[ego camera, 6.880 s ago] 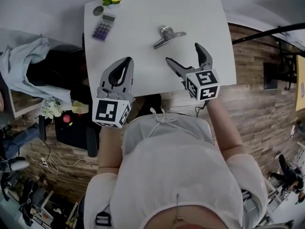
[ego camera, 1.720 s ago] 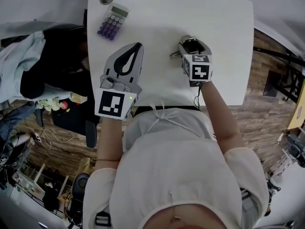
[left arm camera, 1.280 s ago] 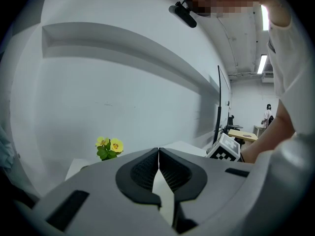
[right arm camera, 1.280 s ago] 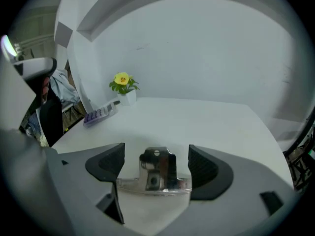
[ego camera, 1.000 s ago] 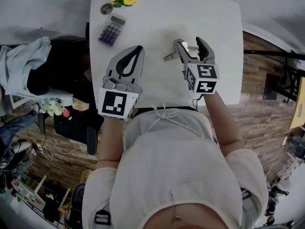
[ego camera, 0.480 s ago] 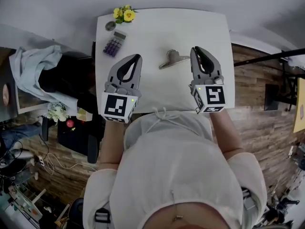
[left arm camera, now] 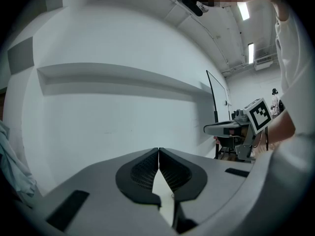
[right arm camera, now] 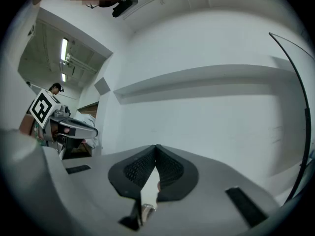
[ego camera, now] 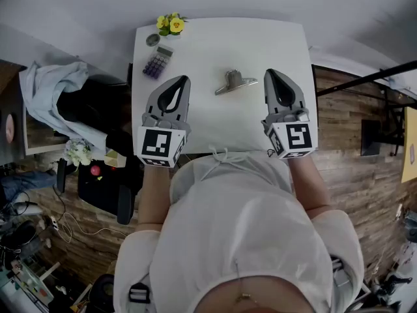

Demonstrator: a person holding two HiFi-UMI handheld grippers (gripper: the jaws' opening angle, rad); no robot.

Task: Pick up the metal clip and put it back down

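Right gripper [ego camera: 269,74] has its claw closed tip to tip, and its own view shows nothing caught between the pads; the jaws have just been closing on empty air. It points away from the person, roughly level, above the near right part of the white table [ego camera: 215,38]. The metal clip [ego camera: 233,82] lies flat on the tabletop just to the left of that claw, apart from it and untouched, its handles reaching toward the left. It sits between the two claws, a little nearer the right one. Left gripper [ego camera: 184,79] is likewise closed and empty, held above the table's near left part. Farther off, at the far left corner, lie a purple calculator [ego camera: 158,61], a small round cap [ego camera: 152,40] and yellow flowers [ego camera: 169,23].

A second ago the right claw stood wide apart around the clip, down at the tabletop. Since then it has come away to the right and the clip stays where it was left.
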